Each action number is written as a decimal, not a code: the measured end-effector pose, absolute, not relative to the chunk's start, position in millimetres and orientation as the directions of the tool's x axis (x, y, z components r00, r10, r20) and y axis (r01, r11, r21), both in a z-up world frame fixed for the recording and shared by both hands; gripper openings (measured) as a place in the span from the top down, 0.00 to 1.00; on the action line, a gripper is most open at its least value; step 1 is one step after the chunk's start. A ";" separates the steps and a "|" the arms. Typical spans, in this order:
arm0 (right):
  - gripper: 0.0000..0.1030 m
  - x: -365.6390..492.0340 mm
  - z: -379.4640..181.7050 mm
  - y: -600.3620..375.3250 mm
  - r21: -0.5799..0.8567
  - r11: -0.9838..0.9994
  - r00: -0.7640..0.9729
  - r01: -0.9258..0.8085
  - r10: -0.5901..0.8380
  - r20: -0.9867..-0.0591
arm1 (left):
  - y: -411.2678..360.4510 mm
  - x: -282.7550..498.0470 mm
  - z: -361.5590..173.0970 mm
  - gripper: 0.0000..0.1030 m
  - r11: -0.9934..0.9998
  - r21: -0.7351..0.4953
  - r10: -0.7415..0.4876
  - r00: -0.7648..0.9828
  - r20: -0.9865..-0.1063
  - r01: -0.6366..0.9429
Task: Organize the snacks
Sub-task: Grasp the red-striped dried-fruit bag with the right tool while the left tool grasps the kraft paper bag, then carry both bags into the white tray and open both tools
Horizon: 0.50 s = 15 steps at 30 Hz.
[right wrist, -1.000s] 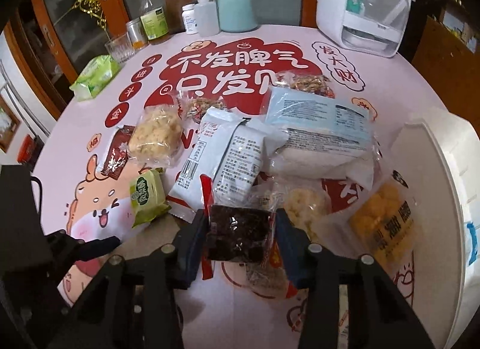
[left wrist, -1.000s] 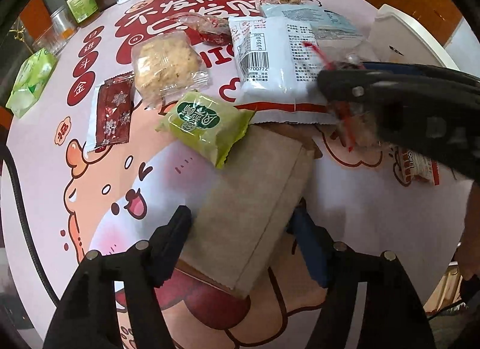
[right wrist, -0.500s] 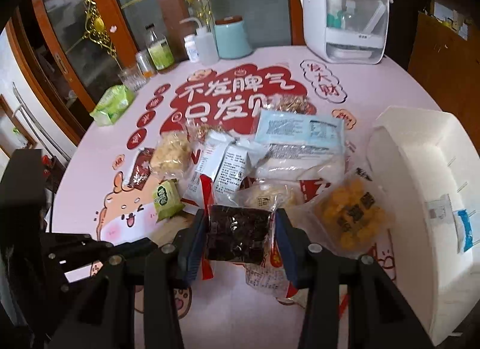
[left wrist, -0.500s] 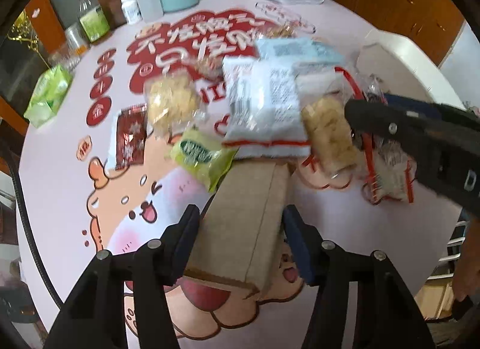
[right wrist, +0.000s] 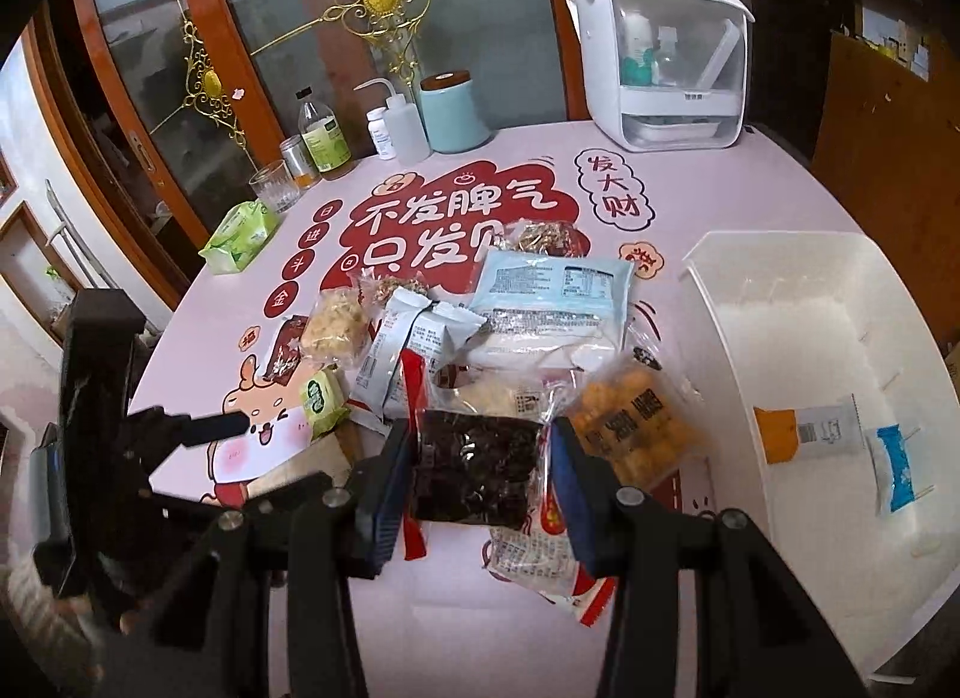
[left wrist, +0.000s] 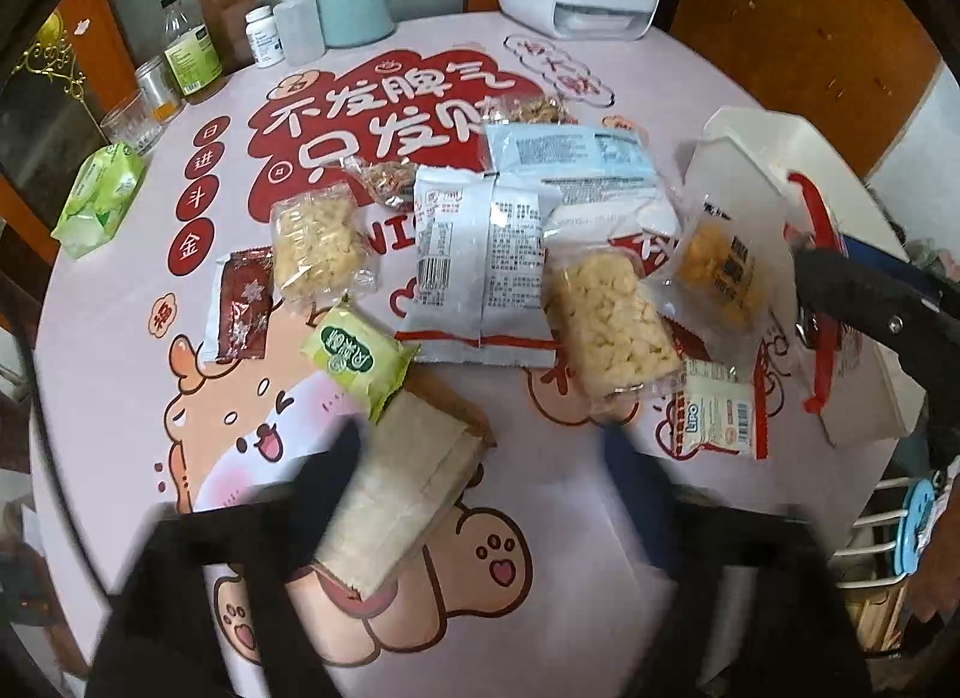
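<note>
Pink cartoon bench [right wrist: 708,170], right hand-held gripper [right wrist: 483,467] pinching dark snack pack [right wrist: 474,467], white bin [right wrist: 840,350] at 2 o'clock; left hand-held gripper [left wrist: 480,482] spread beside brown packet [left wrist: 402,494].

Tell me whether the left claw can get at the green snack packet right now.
Probably yes. The left claw looks open and blurred, holding nothing I can make out, and the green snack packet lies just ahead, one end resting on the brown paper packet, with nothing on top of it.

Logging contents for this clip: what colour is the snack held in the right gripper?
Dark brown, nearly black, in a clear wrapper with red edges: snack in the right gripper. Right wrist view shows it best.
</note>
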State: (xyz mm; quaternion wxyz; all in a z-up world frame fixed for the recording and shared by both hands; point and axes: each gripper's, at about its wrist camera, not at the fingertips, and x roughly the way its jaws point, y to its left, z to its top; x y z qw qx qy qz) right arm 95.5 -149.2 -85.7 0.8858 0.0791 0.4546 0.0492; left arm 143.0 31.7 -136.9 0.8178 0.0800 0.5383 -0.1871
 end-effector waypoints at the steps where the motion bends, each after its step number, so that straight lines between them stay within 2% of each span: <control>1: 0.56 94.6 -87.8 -150.9 0.193 0.981 0.578 -0.016 0.167 -0.799 | 33.8 143.2 -137.4 0.16 0.917 -0.063 -0.216 0.359 -0.908 0.394; 6: 0.56 90.1 -97.1 -154.5 0.218 0.976 0.560 -0.011 0.186 -0.807 | 43.8 150.7 -157.9 0.16 0.913 0.002 -0.153 0.346 -0.925 0.408; 15: 0.56 89.1 -108.2 -156.0 0.241 0.970 0.546 0.019 0.192 -0.815 | 52.5 155.9 -209.5 0.16 0.856 0.013 -0.116 0.218 -0.969 0.517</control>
